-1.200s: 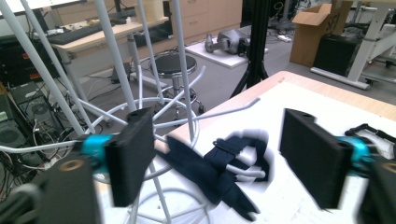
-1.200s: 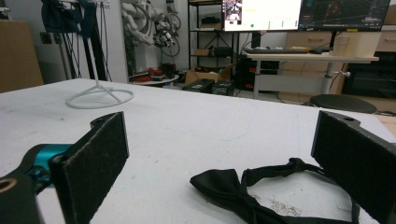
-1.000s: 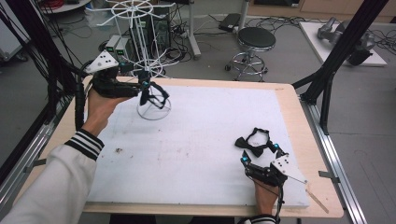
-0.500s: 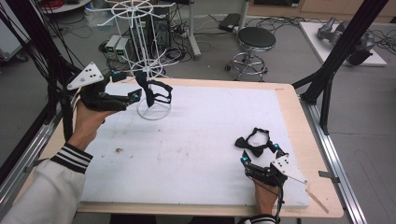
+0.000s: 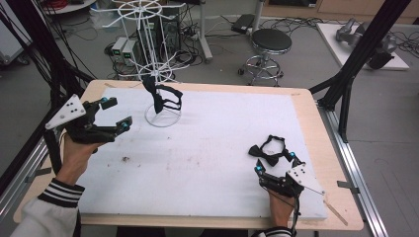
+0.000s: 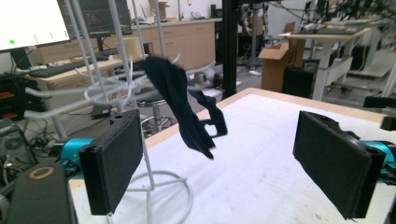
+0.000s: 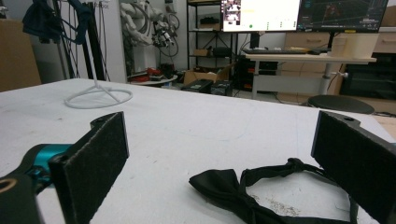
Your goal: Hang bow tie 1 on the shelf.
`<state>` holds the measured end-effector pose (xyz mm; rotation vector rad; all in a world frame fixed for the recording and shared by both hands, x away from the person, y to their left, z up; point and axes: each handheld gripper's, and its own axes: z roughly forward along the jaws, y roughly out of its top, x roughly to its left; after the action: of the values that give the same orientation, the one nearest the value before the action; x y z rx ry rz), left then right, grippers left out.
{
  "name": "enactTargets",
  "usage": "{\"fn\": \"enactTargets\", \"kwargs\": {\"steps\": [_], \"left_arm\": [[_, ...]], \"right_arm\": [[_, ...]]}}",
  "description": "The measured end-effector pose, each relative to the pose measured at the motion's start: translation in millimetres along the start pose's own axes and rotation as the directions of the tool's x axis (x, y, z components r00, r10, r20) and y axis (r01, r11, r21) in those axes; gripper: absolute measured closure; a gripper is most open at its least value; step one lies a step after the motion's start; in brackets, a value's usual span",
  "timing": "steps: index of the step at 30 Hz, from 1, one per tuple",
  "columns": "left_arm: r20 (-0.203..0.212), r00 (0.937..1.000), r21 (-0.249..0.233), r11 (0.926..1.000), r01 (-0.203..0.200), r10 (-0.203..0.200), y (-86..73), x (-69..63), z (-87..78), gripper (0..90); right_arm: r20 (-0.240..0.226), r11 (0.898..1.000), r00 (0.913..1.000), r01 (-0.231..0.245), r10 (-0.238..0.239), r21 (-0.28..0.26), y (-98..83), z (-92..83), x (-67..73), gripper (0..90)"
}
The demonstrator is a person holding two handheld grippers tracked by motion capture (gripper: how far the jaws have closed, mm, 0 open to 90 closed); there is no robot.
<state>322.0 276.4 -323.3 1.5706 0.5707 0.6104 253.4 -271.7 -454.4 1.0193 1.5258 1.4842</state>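
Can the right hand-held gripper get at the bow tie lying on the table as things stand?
Probably yes. The right hand-held gripper sits just short of the bow tie, jaws open and pointed at it. In the right gripper view the bow tie lies flat between the jaws on the white mat, nothing between them.

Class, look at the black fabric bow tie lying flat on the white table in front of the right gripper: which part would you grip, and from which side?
Probably the centre knot of the black fabric bow tie, the narrowest and thickest part. It lies flat with its strap loop on the far side, so bring the open right gripper in from the near side, tilted down, one finger on each side of the knot.
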Motion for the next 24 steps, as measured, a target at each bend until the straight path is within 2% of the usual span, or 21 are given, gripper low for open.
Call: {"fn": "enactTargets", "kwargs": {"steps": [11, 19, 24], "left_arm": [[0.025, 0.9996, 0.025, 0.9996, -0.016, 0.015, -44.2, -15.0, -18.4, 15.8], [0.030, 0.9995, 0.003, 1.0000, -0.004, 0.004, -59.0, -17.9, -22.5, 15.7], [0.016, 0.9998, -0.016, 0.9998, 0.007, -0.007, -67.5, -18.9, -24.9, 15.7]], "right_arm": [[0.005, 1.000, 1.0000, 0.008, -0.008, 0.002, 0.1, 0.1, 0.6, 3.3], [0.002, 1.000, 1.0000, 0.006, -0.006, 0.003, 0.1, 0.5, 1.2, 3.3], [0.005, 1.000, 1.0000, -0.001, 0.001, 0.005, 0.1, 0.1, 0.8, 3.3]]}}
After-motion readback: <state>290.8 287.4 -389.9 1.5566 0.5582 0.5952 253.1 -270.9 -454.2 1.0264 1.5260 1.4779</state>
